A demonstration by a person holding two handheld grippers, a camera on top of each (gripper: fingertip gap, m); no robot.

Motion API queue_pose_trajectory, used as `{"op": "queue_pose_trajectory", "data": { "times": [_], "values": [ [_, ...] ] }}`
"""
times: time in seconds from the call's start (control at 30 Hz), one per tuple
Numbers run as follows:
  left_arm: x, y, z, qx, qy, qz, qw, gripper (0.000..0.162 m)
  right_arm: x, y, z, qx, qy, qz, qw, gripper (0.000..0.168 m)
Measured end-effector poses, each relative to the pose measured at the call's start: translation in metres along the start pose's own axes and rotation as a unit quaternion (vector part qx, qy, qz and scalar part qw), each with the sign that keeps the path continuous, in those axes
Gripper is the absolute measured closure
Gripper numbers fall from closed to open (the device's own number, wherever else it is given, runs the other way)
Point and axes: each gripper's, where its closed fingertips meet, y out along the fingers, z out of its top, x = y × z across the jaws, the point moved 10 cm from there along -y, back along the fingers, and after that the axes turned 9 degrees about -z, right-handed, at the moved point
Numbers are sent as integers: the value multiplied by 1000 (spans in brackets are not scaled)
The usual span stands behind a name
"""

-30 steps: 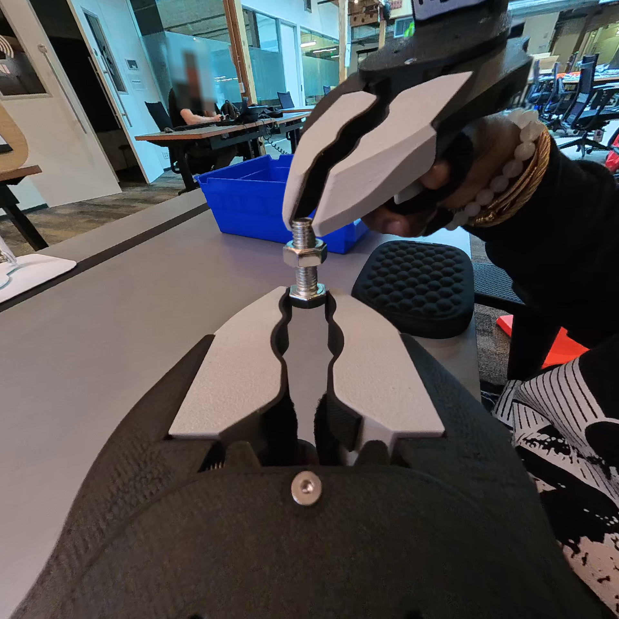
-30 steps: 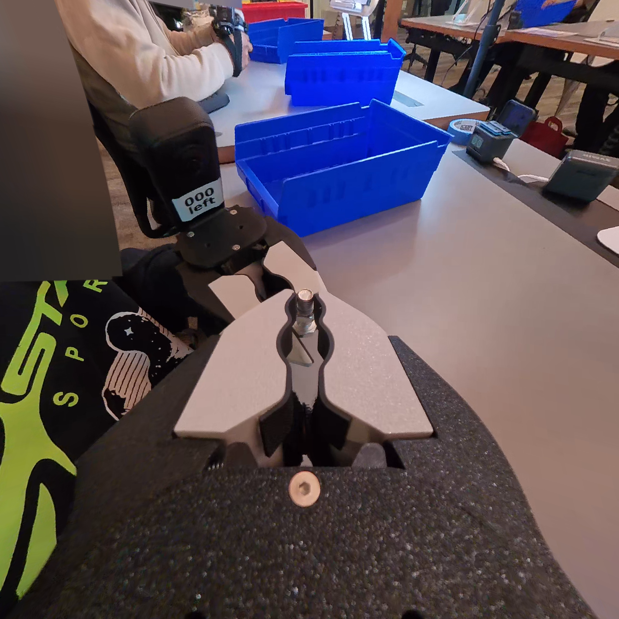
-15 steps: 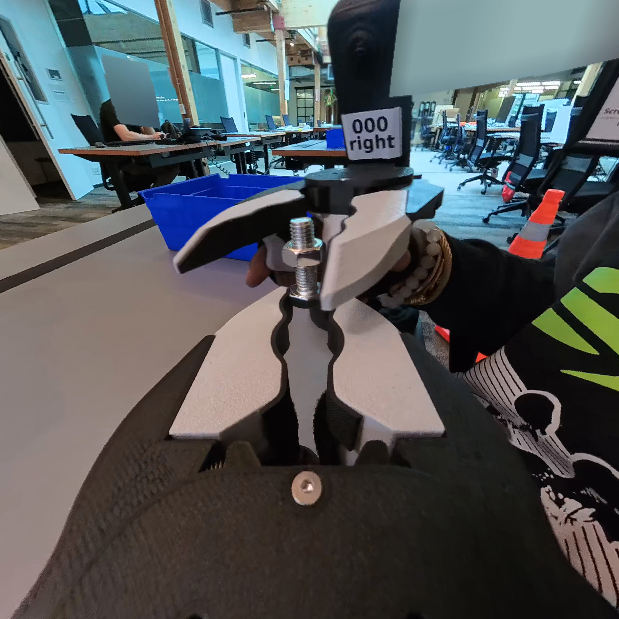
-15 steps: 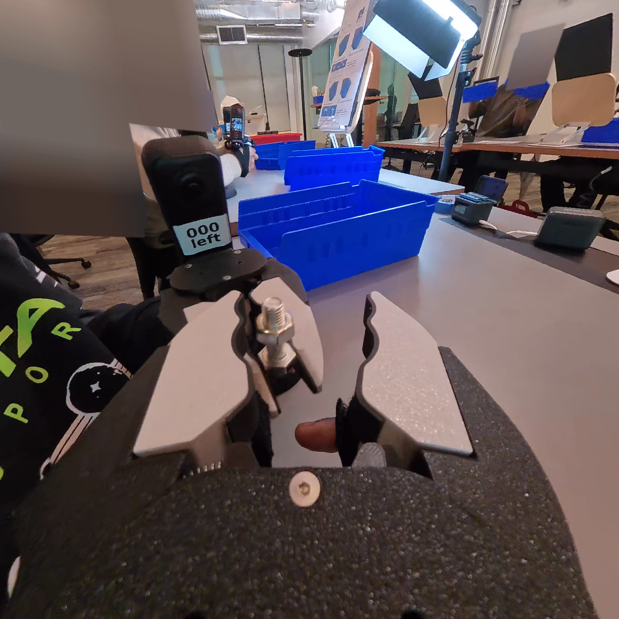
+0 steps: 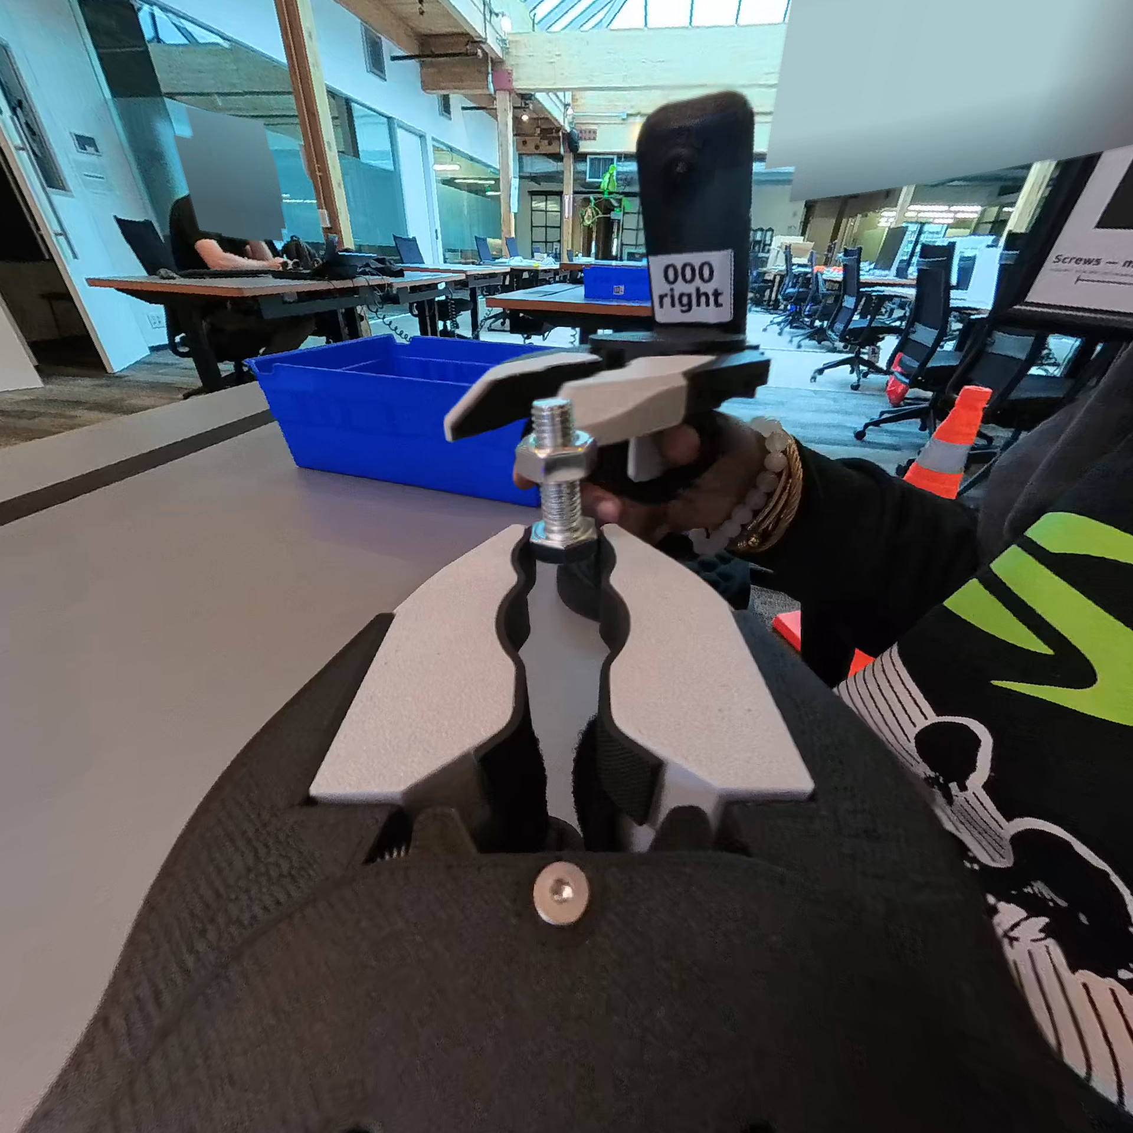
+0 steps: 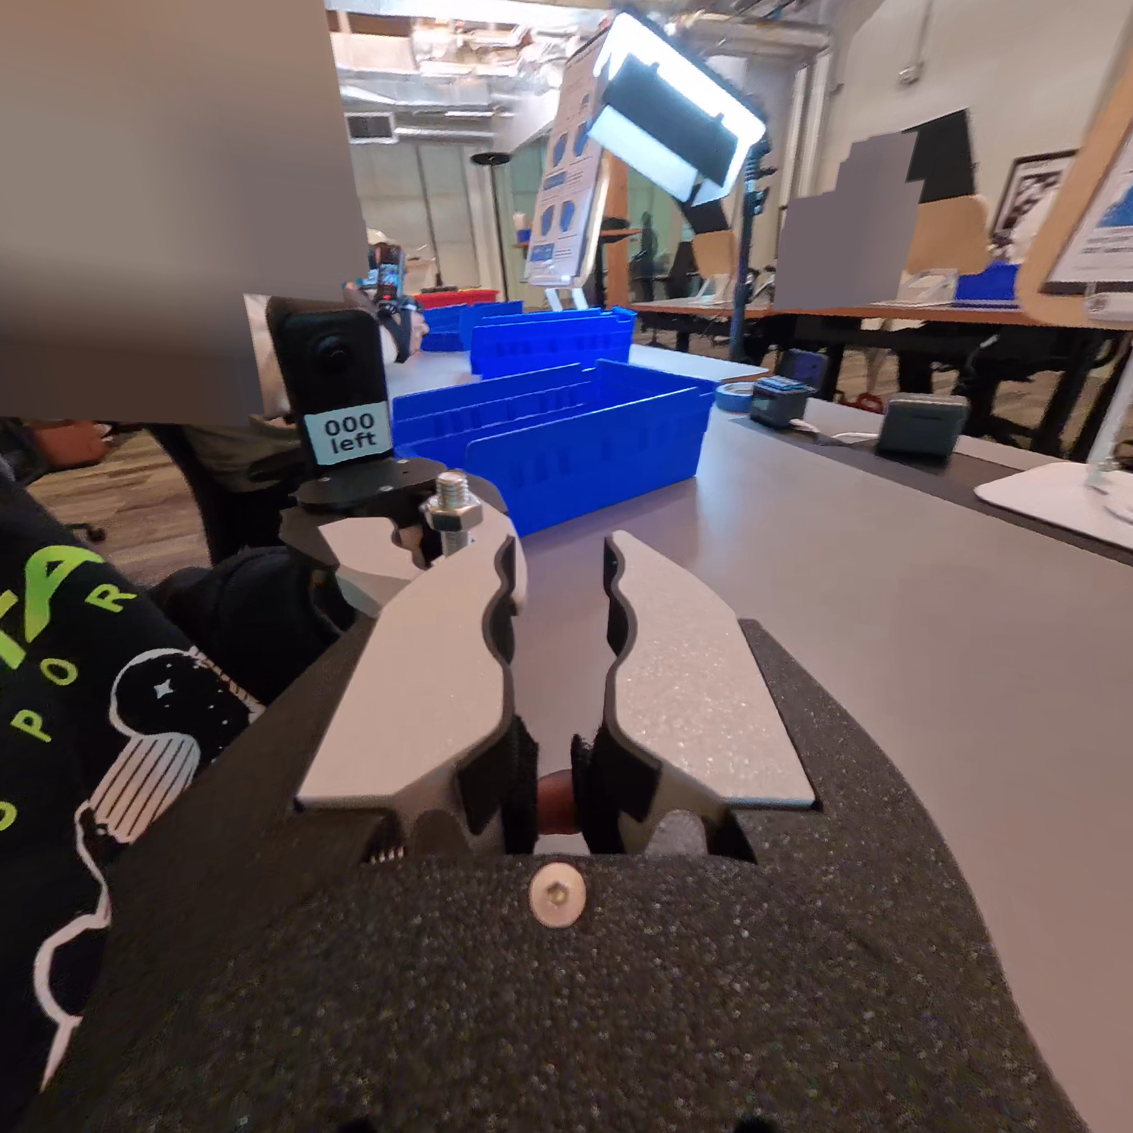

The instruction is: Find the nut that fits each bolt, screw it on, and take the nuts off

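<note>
While my left gripper (image 5: pixel 561 552) sits centre frame clamped on the head of the one bolt (image 5: pixel 556 475), shank upright, I count one nut (image 5: pixel 555 457) threaded partway down it. Right gripper (image 6: pixel 561 552) is level, jaws parted and empty, just beside the bolt, not touching. One grey table (image 5: pixel 153 613) below. One blue bin (image 5: pixel 392 404) upper left of the left wrist view, more bins behind in the right wrist view.

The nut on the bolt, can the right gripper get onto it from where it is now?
Probably yes. The right gripper is open, close beside the nut, with nothing between them. The left gripper pinches only the bolt head, leaving the nut exposed.
</note>
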Motion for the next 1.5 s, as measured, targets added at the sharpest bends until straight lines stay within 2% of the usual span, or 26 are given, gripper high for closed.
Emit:
{"op": "queue_pose_trajectory", "data": {
  "times": [0.1, 0.23, 0.3, 0.5, 0.67, 0.93, 0.97, 1.0, 1.1, 1.17, 1.33, 1.5],
  "values": [
    [0, 0, 0, 0, -2, 4, 1000, 143, 3, -7, -1, 13, 13, 6, 1000, 138],
    [0, 1, -1, -6, 0, 4, 1000, 143, -5, -1, -1, 12, 26, 49, 998, 117],
    [0, 1, -1, -7, 0, 4, 1000, 143, -11, 7, -1, 8, 18, 60, 998, 111],
    [2, 4, -2, -20, 12, -4, 1000, 143, -18, 29, -3, -4, 20, 73, 997, 104],
    [5, 6, -3, -31, 26, -14, 999, 143, -17, 32, -3, -12, 9, 68, 998, 105],
    [3, 3, -2, -17, 15, -12, 1000, 143, -5, 7, -3, 11, 11, 51, 999, 108],
    [3, 3, -2, -16, 13, -11, 1000, 143, -4, 3, -4, 15, 12, 51, 999, 114],
    [3, 2, -2, -13, 12, -11, 1000, 143, -2, 0, -4, 19, 13, 44, 999, 128],
    [3, 1, -1, -8, 14, -10, 1000, 143, 4, -6, -5, 28, 13, 21, 999, 141],
    [3, 2, -1, -10, 13, -8, 1000, 143, 3, -8, -5, 36, 17, 28, 999, 141],
    [3, 2, -2, -13, 13, -8, 1000, 143, -9, 1, -5, 37, 9, 71, 997, 113],
    [4, 5, -2, -25, 18, -7, 999, 143, -22, 24, -6, 17, -16, 75, 997, 104]
  ]
}}
